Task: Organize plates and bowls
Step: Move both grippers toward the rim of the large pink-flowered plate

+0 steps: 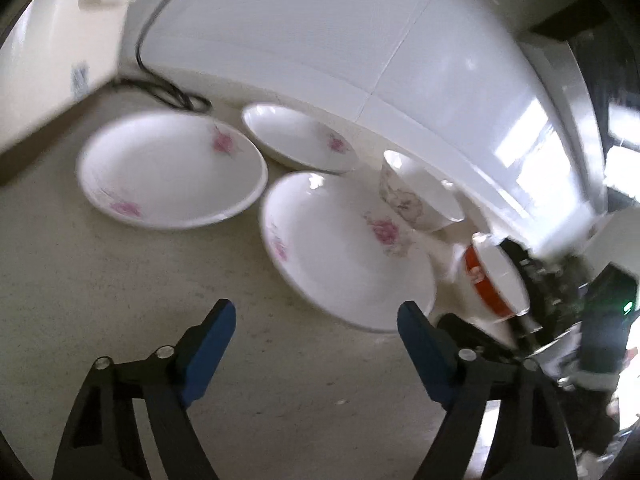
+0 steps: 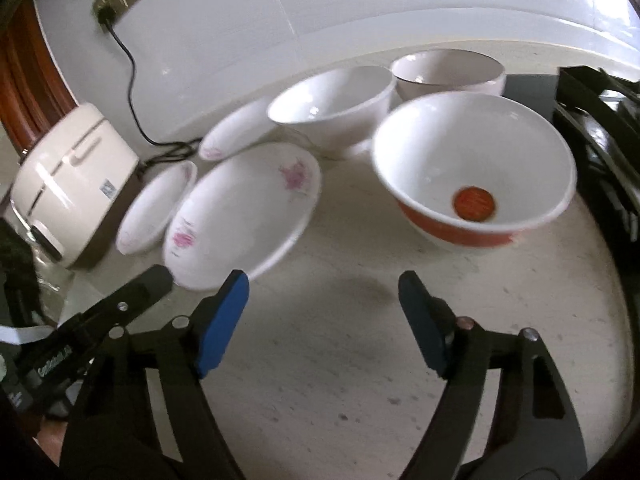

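Three white plates with pink flowers lie on the counter: a near plate (image 1: 344, 248) (image 2: 244, 212), a left plate (image 1: 172, 170) (image 2: 158, 208) and a back plate (image 1: 300, 142) (image 2: 236, 132). To their right stand a red-banded bowl (image 1: 496, 280) (image 2: 472, 176), a white patterned bowl (image 1: 420, 196) (image 2: 332, 108) and another white bowl (image 2: 448, 72). My left gripper (image 1: 316, 312) is open, its right finger at the near plate's front edge. My right gripper (image 2: 324, 280) is open over bare counter, between the near plate and the red-banded bowl. Neither holds anything.
A cream rice cooker (image 2: 72, 184) sits at the left with its black cord (image 2: 132, 92) running up to a wall socket. White tiled wall (image 1: 320, 40) backs the counter. A dark stove (image 2: 600, 128) borders the right side.
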Tool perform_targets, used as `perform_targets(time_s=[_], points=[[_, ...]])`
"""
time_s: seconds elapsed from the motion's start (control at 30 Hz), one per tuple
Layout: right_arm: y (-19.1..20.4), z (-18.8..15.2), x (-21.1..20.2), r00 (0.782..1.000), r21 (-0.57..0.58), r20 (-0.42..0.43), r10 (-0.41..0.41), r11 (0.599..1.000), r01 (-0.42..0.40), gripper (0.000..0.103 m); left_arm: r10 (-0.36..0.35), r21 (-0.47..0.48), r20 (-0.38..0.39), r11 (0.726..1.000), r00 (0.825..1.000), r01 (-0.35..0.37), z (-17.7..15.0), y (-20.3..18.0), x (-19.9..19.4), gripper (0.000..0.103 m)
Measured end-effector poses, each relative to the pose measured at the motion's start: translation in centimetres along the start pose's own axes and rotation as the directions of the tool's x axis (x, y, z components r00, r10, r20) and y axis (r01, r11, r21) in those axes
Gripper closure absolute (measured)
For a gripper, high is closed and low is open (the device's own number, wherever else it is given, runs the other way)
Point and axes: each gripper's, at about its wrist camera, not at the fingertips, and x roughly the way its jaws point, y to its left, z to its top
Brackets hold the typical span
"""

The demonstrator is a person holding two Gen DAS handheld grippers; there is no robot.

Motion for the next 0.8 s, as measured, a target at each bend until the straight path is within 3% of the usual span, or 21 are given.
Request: perform_targets(time_s=[0.1,0.27,0.4,0.5,0.7,0.8], points=[[1.0,0.4,0.7,0.999,-0.007,0.000,0.032,0.999,-0.032,0.027,0.002,-0.021,0.036,1.000,0.999,-0.001,0.5,0.2,0.3,0.032],[1.9,1.0,2.1,0.998,0.004,-0.029,0.058,0.998,-0.057,0.032,0.039,-0.053,0.030,0.998,0.999,-0.038,1.4,0.2,1.8,0.040],[2.3,1.8,3.7,0.998,0.015,-0.033,0.048,0.999,-0.048,0.035,0.064,-0.063,0.036,0.996,0.997,-0.062,1.8,0.3,2.9,0.057],[2.5,2.4,4.5,0.999,0.021,-0.030,0.035,0.999,-0.034,0.040,0.049,-0.077,0.028,0.996,0.998,-0.047,2.2,0.7,3.3,0.066],[3.3,3.1,5.5,1.000,-0.001,-0.028,-0.009,1.000,0.009,0.052,0.057,-0.092,0.033,0.994,0.998,-0.054,2.7,1.3,3.6,0.072],[3.0,3.3,5.7,1.000,0.018,-0.027,-0.006,1.000,0.006,0.061,0.079,-0.109,0.035,0.991,0.996,-0.075,2.8,1.7,3.5,0.082]])
